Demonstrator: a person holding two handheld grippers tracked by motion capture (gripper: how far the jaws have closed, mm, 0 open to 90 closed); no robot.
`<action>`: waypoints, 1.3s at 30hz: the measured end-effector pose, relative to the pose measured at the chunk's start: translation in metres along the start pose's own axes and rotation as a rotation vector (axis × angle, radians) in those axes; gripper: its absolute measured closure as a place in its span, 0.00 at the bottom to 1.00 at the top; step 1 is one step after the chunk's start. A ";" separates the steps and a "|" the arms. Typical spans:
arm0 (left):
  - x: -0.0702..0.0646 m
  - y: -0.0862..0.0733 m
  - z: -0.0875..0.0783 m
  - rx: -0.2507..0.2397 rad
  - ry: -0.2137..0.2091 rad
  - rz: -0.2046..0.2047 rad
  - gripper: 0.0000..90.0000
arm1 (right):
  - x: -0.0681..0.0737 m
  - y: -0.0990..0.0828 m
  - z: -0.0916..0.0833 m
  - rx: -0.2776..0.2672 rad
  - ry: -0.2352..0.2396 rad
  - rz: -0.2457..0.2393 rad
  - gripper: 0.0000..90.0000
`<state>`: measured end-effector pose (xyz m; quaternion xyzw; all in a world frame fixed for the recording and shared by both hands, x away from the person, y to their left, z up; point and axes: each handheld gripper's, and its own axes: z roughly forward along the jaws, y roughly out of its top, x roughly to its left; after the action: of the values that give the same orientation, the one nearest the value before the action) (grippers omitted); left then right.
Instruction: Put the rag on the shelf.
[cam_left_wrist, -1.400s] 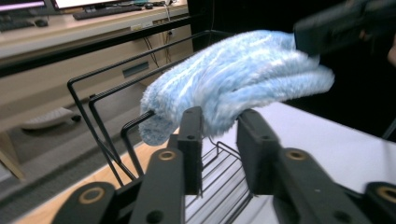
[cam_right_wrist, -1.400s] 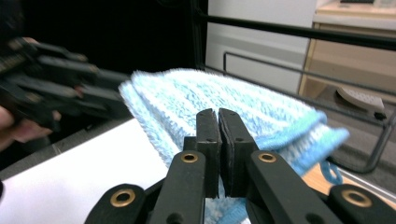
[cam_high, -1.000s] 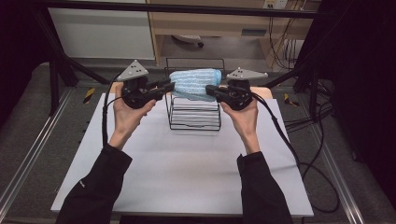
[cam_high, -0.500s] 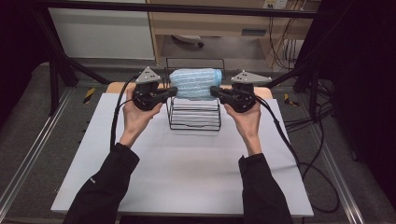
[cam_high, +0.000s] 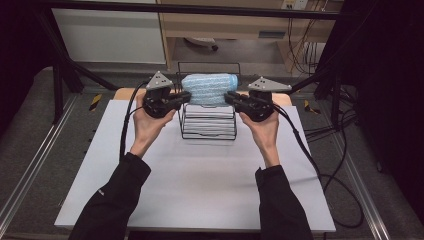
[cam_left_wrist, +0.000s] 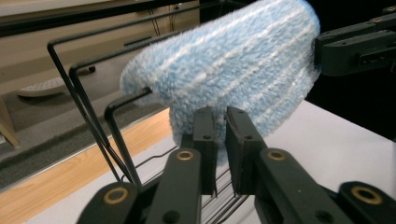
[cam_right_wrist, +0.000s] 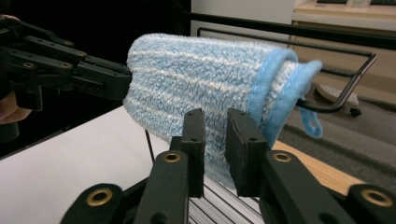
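While the blue cloth (cam_high: 207, 89) drapes the rack (cam_high: 208, 122), each claw pinches its hem.

A fluffy light-blue cloth (cam_high: 208, 89) with paler stripes and a blue hemmed edge is draped over the top bar of a black wire rack (cam_high: 208, 120), which is set at the counter's far edge.
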<state>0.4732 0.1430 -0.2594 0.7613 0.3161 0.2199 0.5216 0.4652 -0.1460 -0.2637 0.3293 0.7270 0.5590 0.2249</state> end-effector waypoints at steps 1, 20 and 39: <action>0.000 0.002 -0.002 -0.005 -0.002 0.001 0.90 | 0.001 0.001 -0.001 -0.004 -0.001 -0.005 0.85; -0.003 0.020 -0.017 -0.050 0.009 -0.016 0.66 | 0.008 0.023 -0.011 -0.040 -0.010 -0.037 0.70; 0.002 0.025 -0.033 -0.055 0.034 -0.015 0.46 | 0.009 0.033 -0.021 -0.056 -0.023 -0.042 0.55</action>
<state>0.4591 0.1599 -0.2239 0.7404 0.3245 0.2374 0.5386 0.4519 -0.1480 -0.2260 0.3137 0.7152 0.5705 0.2540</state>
